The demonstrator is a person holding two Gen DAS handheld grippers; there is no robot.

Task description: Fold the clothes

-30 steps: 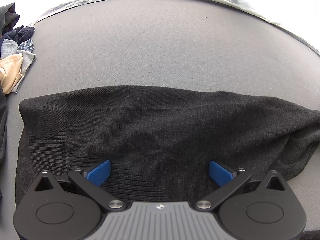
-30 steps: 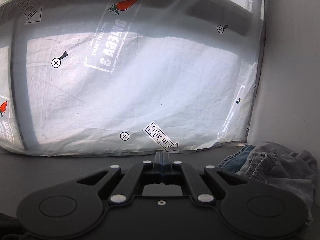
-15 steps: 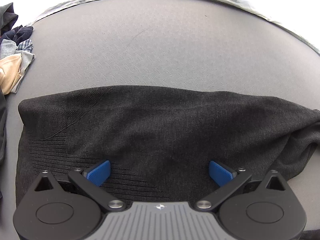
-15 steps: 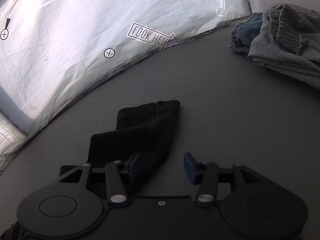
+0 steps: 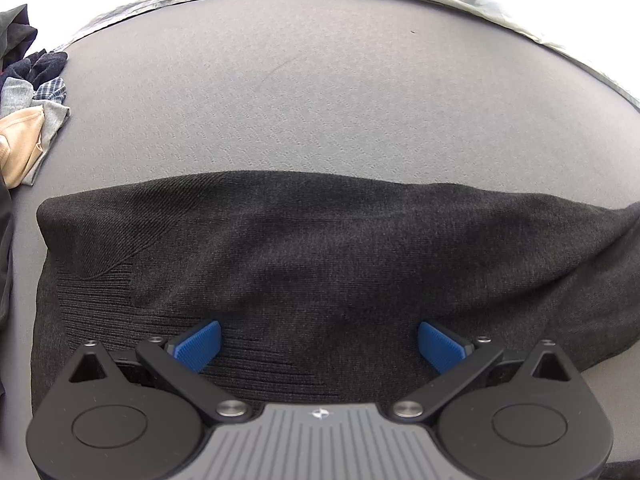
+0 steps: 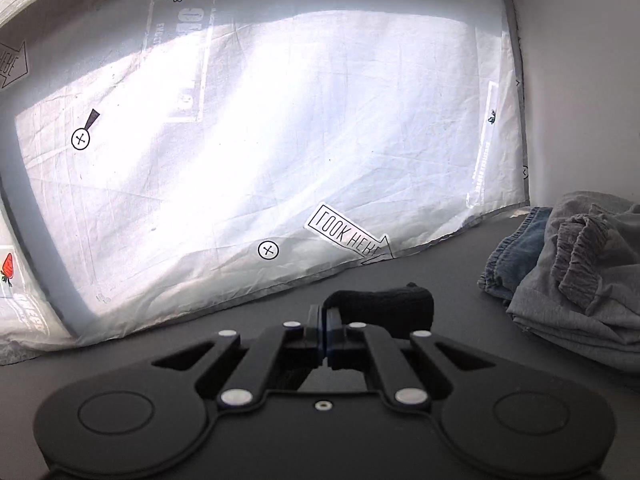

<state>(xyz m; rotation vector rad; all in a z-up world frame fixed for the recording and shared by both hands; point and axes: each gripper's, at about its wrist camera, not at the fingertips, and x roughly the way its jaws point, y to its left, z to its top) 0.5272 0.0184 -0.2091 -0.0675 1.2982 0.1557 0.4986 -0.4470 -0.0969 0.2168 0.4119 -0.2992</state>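
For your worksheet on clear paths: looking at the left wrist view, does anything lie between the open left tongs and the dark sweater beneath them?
Nothing visible does. The left tongs hang open directly over the dark sweater, with only its knit between the blue pads. The pile of clothes lies off at the far left edge, out of the way.

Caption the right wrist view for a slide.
Right gripper shut on a black knit sleeve, lifted before the printed sheet, grey clothes at right.

tools point(image 5: 319, 343): 2 | dark sweater point(image 5: 320, 248): 1 | clothes piles point(image 6: 576, 276): 2
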